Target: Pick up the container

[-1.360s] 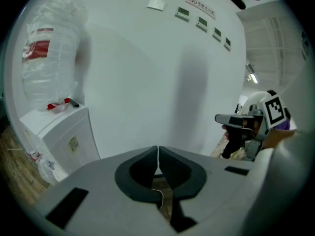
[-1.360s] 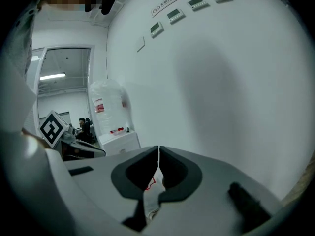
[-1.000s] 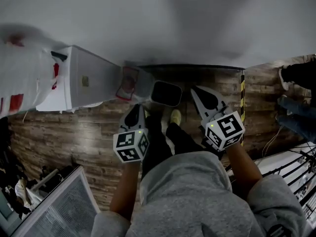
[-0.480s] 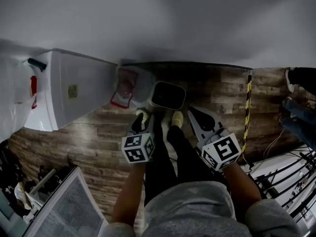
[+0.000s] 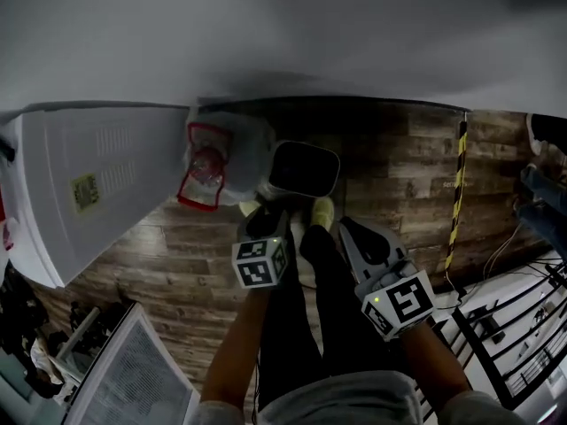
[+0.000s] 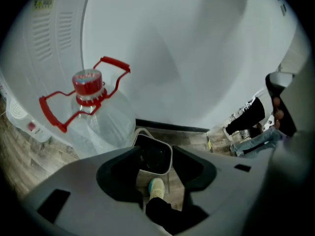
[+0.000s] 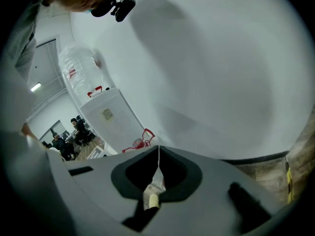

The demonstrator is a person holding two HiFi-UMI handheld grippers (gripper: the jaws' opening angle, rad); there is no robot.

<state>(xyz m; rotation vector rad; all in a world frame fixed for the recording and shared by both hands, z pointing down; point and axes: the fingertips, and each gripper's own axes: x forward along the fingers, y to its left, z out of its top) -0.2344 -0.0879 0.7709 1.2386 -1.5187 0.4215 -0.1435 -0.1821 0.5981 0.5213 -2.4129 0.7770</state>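
A dark bin with a pale rim (image 5: pixel 304 168) stands on the wooden floor by the wall. A clear water jug with a red cap and red handle (image 5: pixel 221 153) stands to its left. My left gripper (image 5: pixel 266 212) hovers just short of the bin. Its jaws are opening, and nothing is between them. In the left gripper view the bin (image 6: pixel 153 154) shows beyond the left gripper's (image 6: pixel 155 150) gap, with the jug (image 6: pixel 93 112) at upper left. My right gripper (image 5: pixel 352 230) is shut and empty, lower right of the bin. In its own view the right gripper's (image 7: pixel 158 149) tips meet.
A tall white appliance (image 5: pixel 89 184) stands left of the jug. The person's yellow shoe (image 5: pixel 321 211) is just in front of the bin. Yellow-black tape (image 5: pixel 456 193) runs along the floor at right, near a metal rack (image 5: pixel 514 343). A white grille (image 5: pixel 124 370) lies at lower left.
The left gripper's jaws have gone from shut to apart and it has edged toward the bin. The right gripper has dropped back and lower. The head view has tilted, shifting the appliance left.
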